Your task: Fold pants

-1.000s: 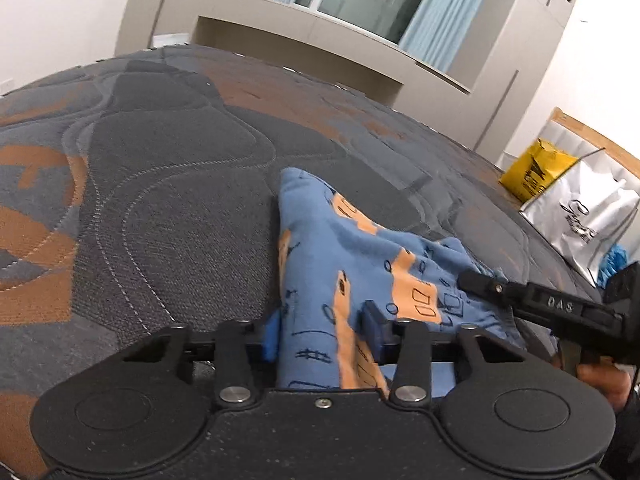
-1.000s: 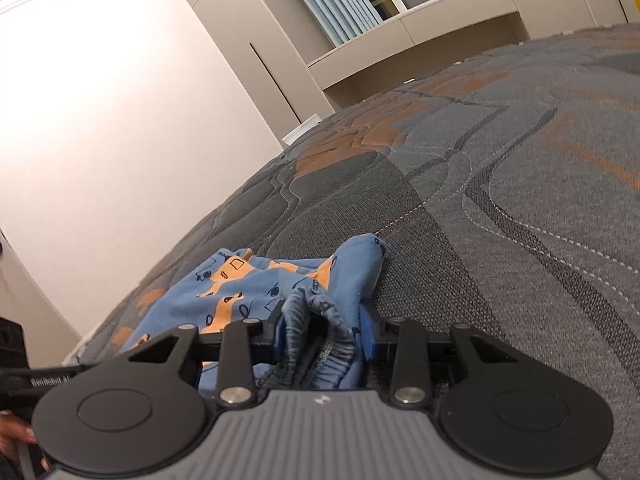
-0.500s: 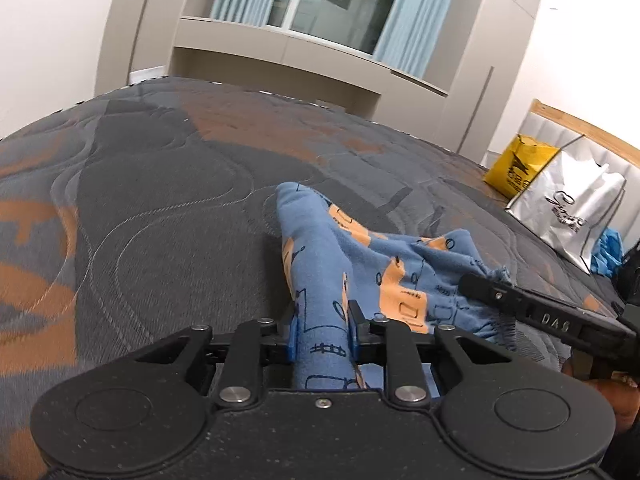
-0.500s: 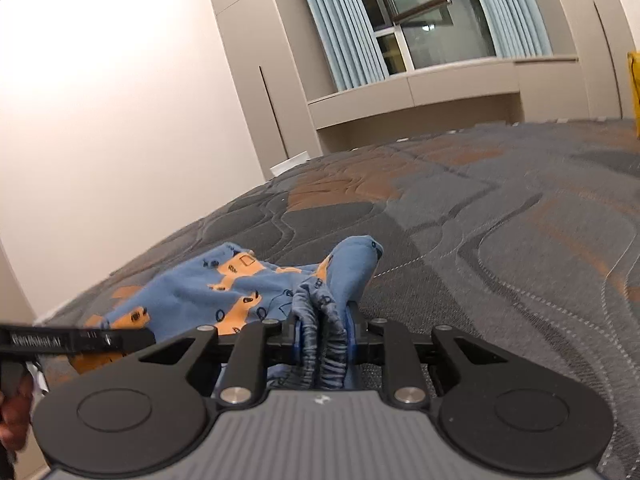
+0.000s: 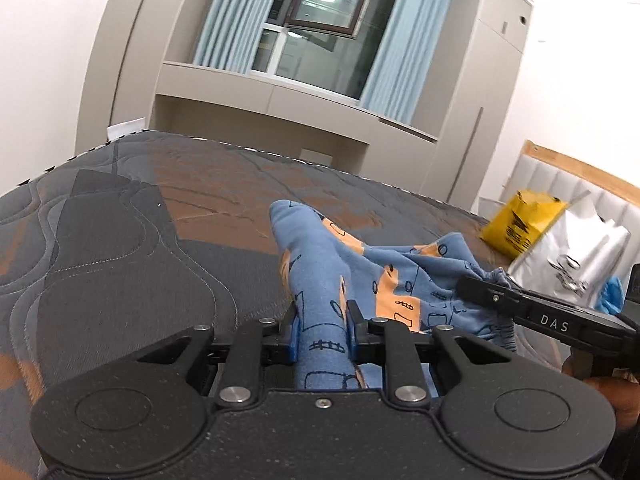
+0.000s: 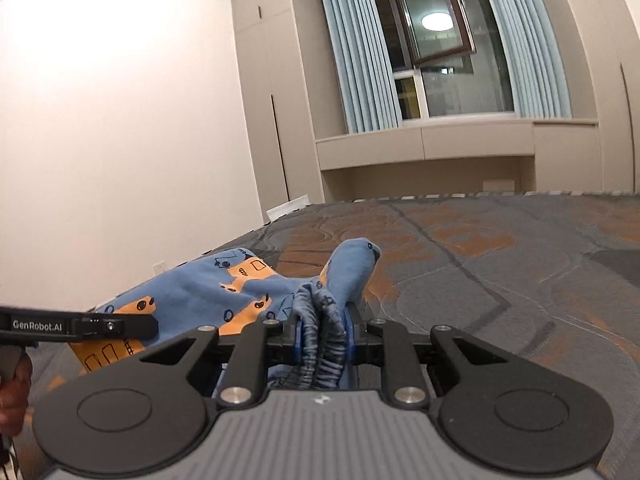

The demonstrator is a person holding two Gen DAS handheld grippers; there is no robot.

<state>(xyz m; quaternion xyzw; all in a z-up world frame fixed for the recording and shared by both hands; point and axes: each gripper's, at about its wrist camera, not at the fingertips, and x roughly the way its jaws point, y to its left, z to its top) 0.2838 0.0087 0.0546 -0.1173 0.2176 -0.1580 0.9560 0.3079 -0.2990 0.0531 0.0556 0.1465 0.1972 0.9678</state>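
Small blue pants with orange bus prints [image 5: 384, 276] hang bunched between my two grippers above the quilted grey and orange bed [image 5: 120, 264]. My left gripper [image 5: 323, 328] is shut on a fold of the blue fabric. My right gripper [image 6: 322, 334] is shut on the gathered elastic waistband of the pants [image 6: 224, 292]. The right gripper also shows at the right of the left wrist view [image 5: 472, 288], and the left gripper shows at the left of the right wrist view [image 6: 148, 326].
A yellow bag [image 5: 520, 224] and a silver-white bag [image 5: 576, 252] lean on the padded headboard [image 5: 568, 184] at the right. Built-in cabinets and a curtained window [image 6: 432, 56] lie beyond the bed's far edge. A white wall [image 6: 120, 120] lies left.
Both grippers have closed on the pants and lifted upward, tilting the views up toward the window. The fabric now hangs raised off the bed between them.
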